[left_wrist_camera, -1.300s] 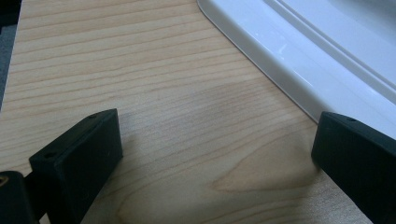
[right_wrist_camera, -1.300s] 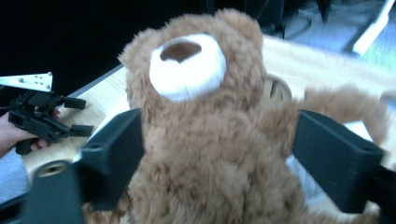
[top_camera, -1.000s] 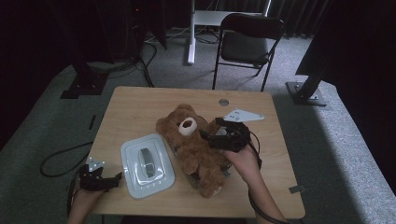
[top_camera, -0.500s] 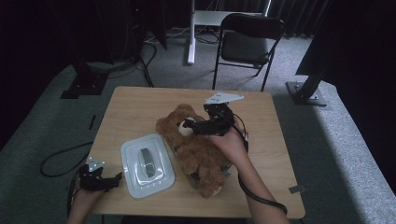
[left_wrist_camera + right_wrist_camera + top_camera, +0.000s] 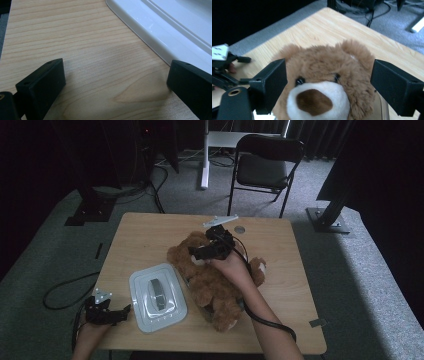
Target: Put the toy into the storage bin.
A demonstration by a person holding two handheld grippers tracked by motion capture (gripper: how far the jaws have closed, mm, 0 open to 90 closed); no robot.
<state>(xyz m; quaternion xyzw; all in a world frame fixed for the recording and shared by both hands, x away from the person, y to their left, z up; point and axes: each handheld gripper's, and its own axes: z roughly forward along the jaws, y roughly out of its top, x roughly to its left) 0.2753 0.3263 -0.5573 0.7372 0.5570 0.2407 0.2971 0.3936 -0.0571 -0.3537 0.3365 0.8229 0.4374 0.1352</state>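
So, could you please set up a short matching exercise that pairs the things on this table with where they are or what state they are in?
Things:
1. teddy bear
2. white lid
3. left gripper
4. right gripper

Places or states:
A. open, resting at the table's near left edge
B. lying flat between the near left corner and the bear
C. open, jaws either side of the bear's head
D. lying in the middle of the table

Pairs: 1-D, 2-B, 3-A, 4-C

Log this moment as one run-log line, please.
right tongs: open, astride teddy bear head | left tongs: open, beside white lid | table
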